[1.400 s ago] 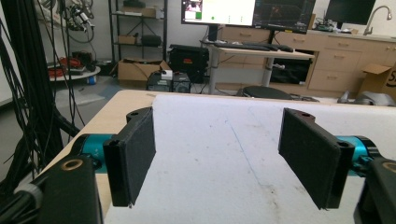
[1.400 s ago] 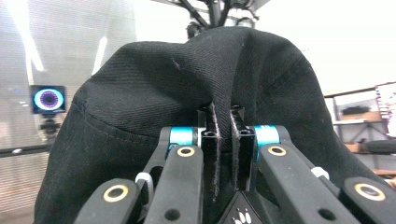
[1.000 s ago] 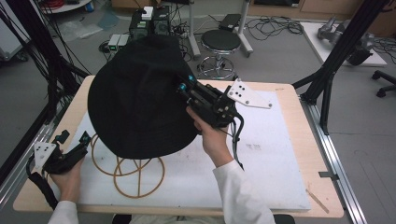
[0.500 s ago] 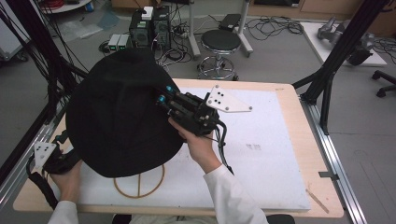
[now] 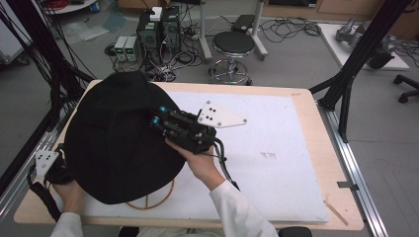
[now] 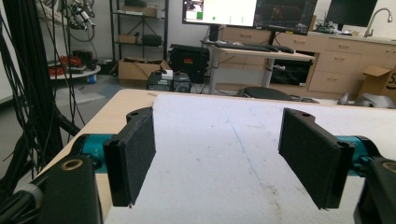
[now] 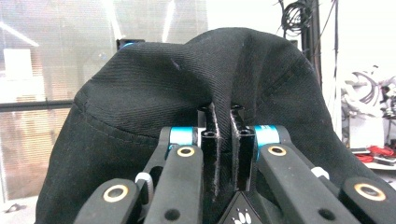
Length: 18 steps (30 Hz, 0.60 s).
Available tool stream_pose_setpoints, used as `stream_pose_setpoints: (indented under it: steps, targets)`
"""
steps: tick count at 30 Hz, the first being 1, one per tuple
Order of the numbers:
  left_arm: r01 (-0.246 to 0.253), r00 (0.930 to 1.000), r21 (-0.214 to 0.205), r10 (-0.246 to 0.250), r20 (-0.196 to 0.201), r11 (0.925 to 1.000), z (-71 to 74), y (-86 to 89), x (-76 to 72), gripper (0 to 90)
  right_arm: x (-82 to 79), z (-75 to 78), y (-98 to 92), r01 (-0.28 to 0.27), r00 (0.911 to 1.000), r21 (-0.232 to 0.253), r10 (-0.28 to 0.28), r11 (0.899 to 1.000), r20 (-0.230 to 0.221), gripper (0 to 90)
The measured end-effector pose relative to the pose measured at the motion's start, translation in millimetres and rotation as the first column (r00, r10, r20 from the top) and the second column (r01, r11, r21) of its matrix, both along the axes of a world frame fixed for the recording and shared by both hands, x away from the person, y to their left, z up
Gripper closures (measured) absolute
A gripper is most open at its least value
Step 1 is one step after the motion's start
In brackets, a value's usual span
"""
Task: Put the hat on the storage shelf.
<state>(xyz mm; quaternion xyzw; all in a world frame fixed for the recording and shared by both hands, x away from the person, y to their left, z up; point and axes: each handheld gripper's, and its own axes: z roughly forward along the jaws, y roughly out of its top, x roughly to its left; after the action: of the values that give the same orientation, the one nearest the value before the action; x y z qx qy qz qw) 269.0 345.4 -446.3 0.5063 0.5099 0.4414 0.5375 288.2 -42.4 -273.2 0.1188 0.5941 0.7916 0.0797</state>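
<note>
The right gripper [image 5: 159, 118] has its two jaws pressed nearly together on a fold of one black hat [image 5: 118, 136]. In the right gripper view the hat [image 7: 187, 107] rises straight ahead of the jaws and spreads to both sides of them, with a pinched ridge of cloth running up from the narrow slit between the pads [image 7: 212, 144]. From above, the hat hangs ahead of this gripper and to its left, a wide dark disc covering the near left part of the table [image 5: 306, 98]. The grey plate [image 5: 220, 116] sits on top of the gripper, behind the jaws, and the right hand [image 5: 200, 165] grips the body from behind.

The left gripper [image 6: 219, 154] stands wide open with nothing between its jaws. Its two pads [image 6: 135, 154] face each other across bare white mat [image 6: 224, 140], which stretches away ahead of them. From above, the left gripper [image 5: 49, 165] lies just beside the hat's near left edge, partly under the brim, held by the left hand [image 5: 71, 192]; whether it touches the cloth I cannot tell.

One hoop of pale wire [image 5: 148, 200], with spokes inside, shows on the mat below the hat's near edge, between the two hands; most of it is hidden.

Counted: one hat, one hoop, two grippers, two hands.
</note>
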Motion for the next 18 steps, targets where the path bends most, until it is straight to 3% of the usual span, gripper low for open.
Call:
stream_pose_setpoints:
  steps: [9, 18]
  targets:
    - [-0.001, 1.0000, -0.008, 0.001, -0.005, 1.0000, -0.4, 1.5, 0.0, 27.5, -0.8, -18.0, 10.6, -0.022, 0.9993, -0.045, 0.020, 0.999, -0.030, 85.7]
    - [0.002, 1.0000, -0.003, -0.002, -0.006, 1.0000, -0.5, 1.0, 0.4, 27.5, 1.6, -26.8, 7.3, -0.055, 0.9971, -0.080, 0.050, 0.995, -0.057, 85.5]
